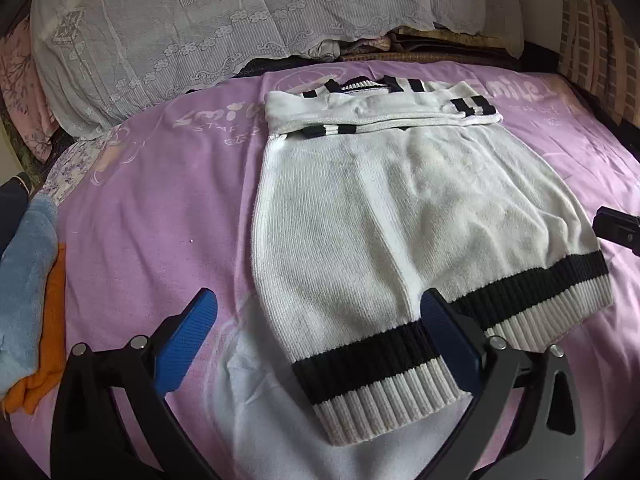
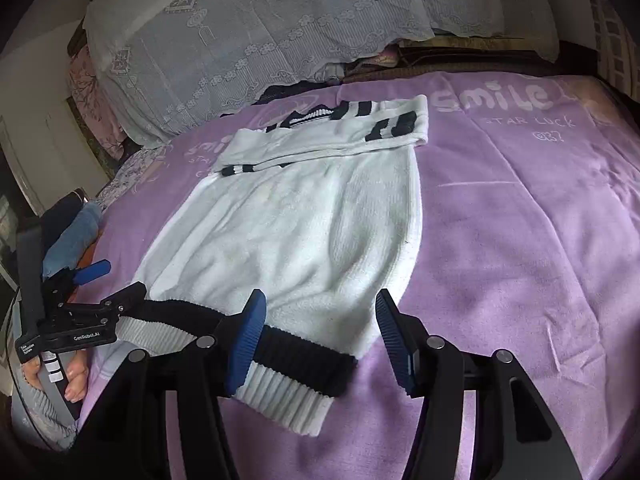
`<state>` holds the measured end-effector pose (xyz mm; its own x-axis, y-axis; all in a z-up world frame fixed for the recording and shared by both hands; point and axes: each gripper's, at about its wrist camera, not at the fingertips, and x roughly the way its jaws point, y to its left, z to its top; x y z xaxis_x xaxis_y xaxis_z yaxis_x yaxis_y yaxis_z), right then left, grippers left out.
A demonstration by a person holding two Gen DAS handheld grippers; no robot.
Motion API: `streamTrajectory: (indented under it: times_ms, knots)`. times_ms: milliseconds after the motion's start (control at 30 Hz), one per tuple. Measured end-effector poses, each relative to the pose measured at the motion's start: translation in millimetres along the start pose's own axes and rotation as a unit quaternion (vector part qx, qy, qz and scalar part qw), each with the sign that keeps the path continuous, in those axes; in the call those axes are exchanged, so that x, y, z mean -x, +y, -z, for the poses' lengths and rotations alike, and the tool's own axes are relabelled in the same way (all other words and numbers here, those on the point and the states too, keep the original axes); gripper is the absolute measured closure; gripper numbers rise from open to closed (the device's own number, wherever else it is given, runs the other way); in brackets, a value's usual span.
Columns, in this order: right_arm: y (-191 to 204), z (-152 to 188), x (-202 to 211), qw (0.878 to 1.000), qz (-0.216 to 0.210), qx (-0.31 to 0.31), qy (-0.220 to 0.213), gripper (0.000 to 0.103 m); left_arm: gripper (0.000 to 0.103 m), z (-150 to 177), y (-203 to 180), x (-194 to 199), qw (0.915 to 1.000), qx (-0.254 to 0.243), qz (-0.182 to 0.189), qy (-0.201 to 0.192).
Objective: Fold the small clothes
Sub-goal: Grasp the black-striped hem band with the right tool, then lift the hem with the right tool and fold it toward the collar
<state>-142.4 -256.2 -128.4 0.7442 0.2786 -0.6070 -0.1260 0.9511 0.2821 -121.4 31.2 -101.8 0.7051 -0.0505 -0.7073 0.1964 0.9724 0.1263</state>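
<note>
Jaws of both grippers stand wide and empty, left gripper and right gripper poised over the ribbed hem of the white knit sweater on the purple blanket; uneven pinches could skew the fold

One white knitted sweater with black stripes lies on one purple blanket. Two grippers are present: the left gripper and the right gripper, each with two blue-padded fingers. One lace-covered pillow lies at the far edge. One blue cloth and one orange cloth lie at the left side. One hand is visible.
</note>
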Motion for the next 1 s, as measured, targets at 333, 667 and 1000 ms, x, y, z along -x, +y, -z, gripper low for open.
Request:
streamTrajectory:
  times_ms: [333,667,1000]
  knots:
    - [11.1,12.8,-22.3,0.999,-0.038,-0.002,0.035,0.046,0.004,7.0,-1.5,-31.5,0.9981,0.009,0.008,0.06]
    - [-19.2,20.9,4.2,0.999,-0.029,-0.042,0.016,0.033,0.005,9.1,-1.5,-24.2,0.9982,0.013,0.019,0.055]
    - [-29.6,24.0,-12.1,0.996,-0.053,-0.064,0.038,0.031,0.005,15.4,14.0,-35.9,0.9728,0.077,0.202,0.085]
